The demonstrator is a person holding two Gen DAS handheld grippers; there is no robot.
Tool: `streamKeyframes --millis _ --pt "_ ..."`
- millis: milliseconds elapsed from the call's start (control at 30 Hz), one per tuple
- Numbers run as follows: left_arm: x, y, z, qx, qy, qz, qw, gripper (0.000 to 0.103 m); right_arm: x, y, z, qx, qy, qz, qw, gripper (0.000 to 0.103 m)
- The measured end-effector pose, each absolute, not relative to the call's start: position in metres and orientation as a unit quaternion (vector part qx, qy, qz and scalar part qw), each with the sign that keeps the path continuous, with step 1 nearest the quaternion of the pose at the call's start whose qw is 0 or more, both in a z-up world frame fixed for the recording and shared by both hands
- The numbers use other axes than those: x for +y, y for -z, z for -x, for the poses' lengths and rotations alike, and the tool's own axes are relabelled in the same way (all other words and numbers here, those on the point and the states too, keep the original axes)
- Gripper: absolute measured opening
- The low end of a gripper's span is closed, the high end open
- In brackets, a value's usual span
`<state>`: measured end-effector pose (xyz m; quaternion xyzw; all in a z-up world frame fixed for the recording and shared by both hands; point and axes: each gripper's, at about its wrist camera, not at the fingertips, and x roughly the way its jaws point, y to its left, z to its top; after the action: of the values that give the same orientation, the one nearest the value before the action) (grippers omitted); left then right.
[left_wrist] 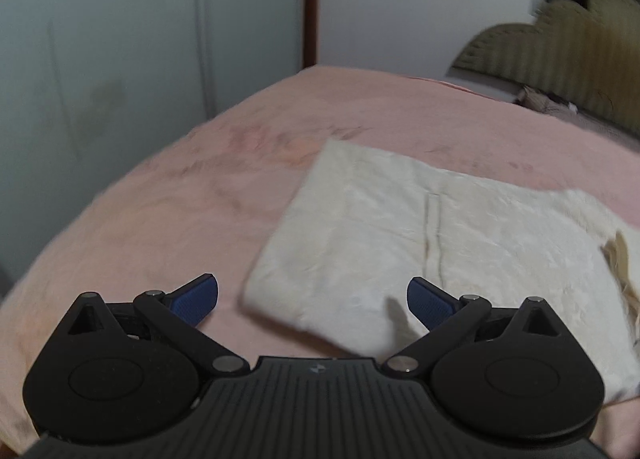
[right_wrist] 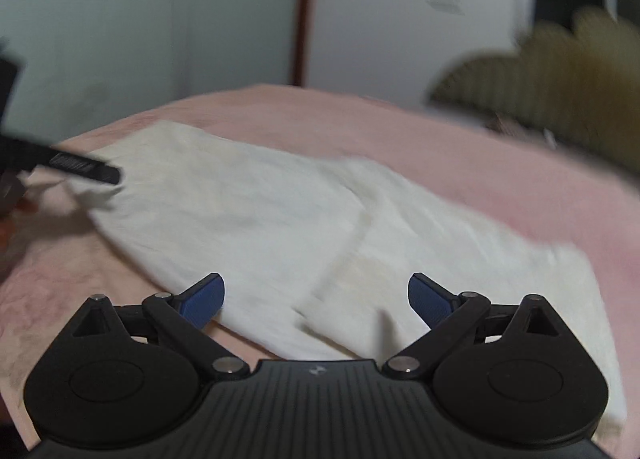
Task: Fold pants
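Left wrist: left hand-held gripper [left_wrist: 312, 297] spread wide, empty, above near edge of crumpled cream pants [left_wrist: 432, 243]; right hand-held gripper [right_wrist: 316, 297] likewise agape; pink bed [left_wrist: 160, 219] bare leftward

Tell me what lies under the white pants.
The white pants lie flat on a pink bedcover, which shows all around them. Whatever sits beneath the cloth itself is covered. Both grippers are open above it.

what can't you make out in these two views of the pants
- Pants: right end cut off by the frame edge in the left wrist view; folded layers underneath are hidden.
- Pants' near edge: covered by the right hand-held gripper in its own view.
- Left hand-held gripper: blurred in the right wrist view.
- Headboard: motion-blurred.
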<state>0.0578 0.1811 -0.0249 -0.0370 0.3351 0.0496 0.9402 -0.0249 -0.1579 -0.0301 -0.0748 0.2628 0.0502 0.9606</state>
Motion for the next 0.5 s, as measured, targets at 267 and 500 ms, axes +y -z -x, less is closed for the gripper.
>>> streamKeyframes --millis 267,500 --pt "0.225 0.018 -0.052 0.376 -0.024 0.16 0.913 0.102 -0.043 0.056 0.007 0.2 -0.131 0.316 0.918 0.082" --pt "0.245 0.033 -0.072 0.408 0.029 0.313 0.857 0.102 -0.003 0.07 -0.03 0.221 -0.153 0.322 0.908 0.058"
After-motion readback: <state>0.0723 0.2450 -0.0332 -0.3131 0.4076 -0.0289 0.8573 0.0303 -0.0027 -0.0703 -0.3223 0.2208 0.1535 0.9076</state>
